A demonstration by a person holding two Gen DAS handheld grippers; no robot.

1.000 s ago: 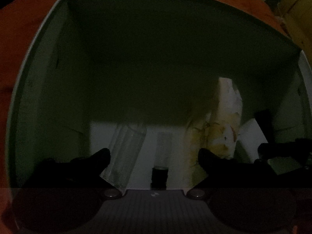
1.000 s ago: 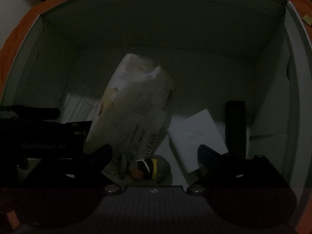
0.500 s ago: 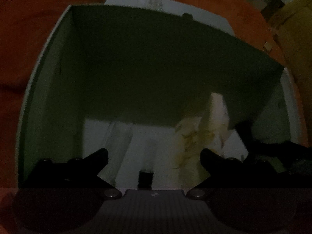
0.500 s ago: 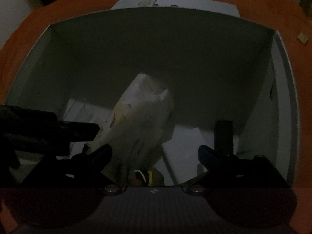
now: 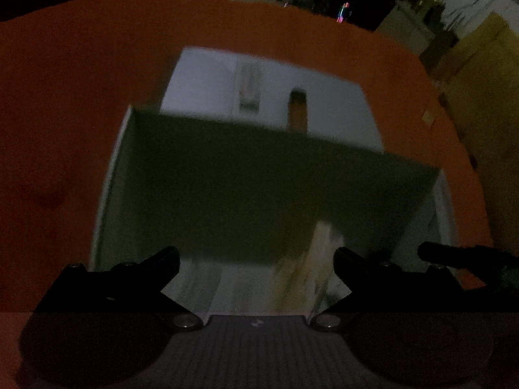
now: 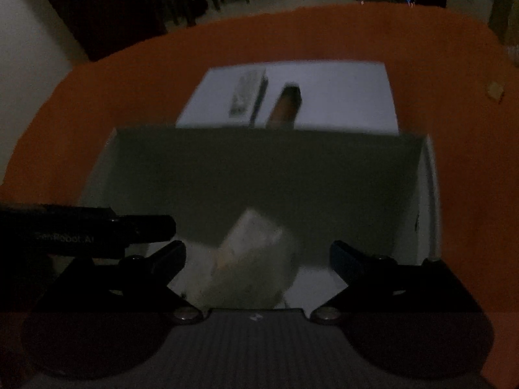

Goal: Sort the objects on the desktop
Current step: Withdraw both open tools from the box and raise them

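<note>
The desk (image 6: 438, 48) is covered in orange and fills most of both views, though the room is dim and everything reads dark and blurred. On it stands an open white box (image 6: 269, 168), its far wall in deep shadow; its near edge is cut off behind the claws in both views. Just beyond the box's far wall lies a flat white sheet (image 6: 340, 97), partly hidden by that wall. On the sheet lie a pale printed slip (image 6: 245, 95) and, just to its right, a small brownish object (image 6: 287, 105) too blurred to name.

Inside the box a pale crumpled bag (image 6: 253, 265) leans toward the far wall, its lower part hidden behind the right claw's body; in the left wrist view it shows as a yellowish smear (image 5: 305, 272). Other pale items on the box floor cannot be made out.

The left claw (image 5: 256, 259) hangs over the box with its fingers spread wide and nothing between them. The right claw (image 6: 258, 253) is likewise spread and empty, just beside the left one.
</note>
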